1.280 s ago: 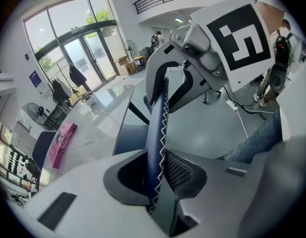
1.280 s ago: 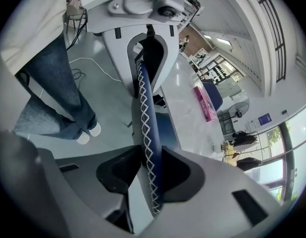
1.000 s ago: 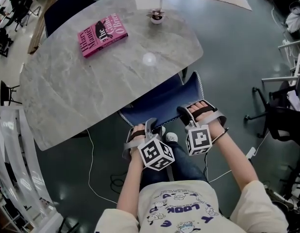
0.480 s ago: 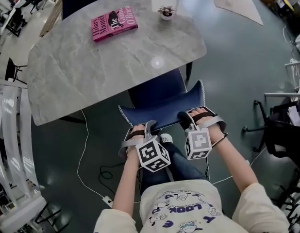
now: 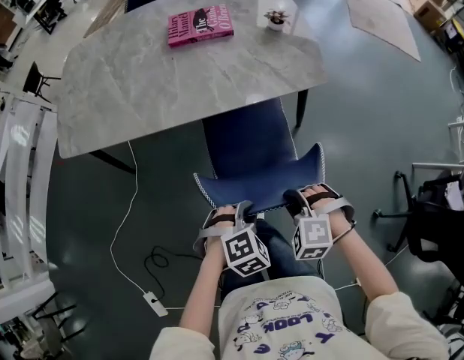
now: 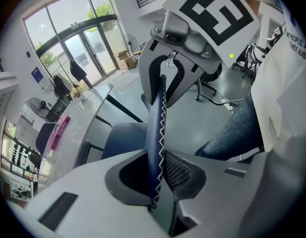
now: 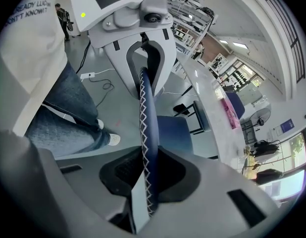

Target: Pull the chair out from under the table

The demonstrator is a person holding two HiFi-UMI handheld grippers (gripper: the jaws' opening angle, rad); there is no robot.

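At the lower centre of the frame, the left gripper [image 5: 238, 211] and right gripper [image 5: 296, 199] each pinch the blue chair [image 5: 247, 145] by its backrest's top edge, its seat mostly out from under the grey table [image 5: 142, 88].

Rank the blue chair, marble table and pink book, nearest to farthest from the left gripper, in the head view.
1. The blue chair: backrest clamped in the left gripper.
2. The marble table: edge beyond the seat.
3. The pink book: table's far side.
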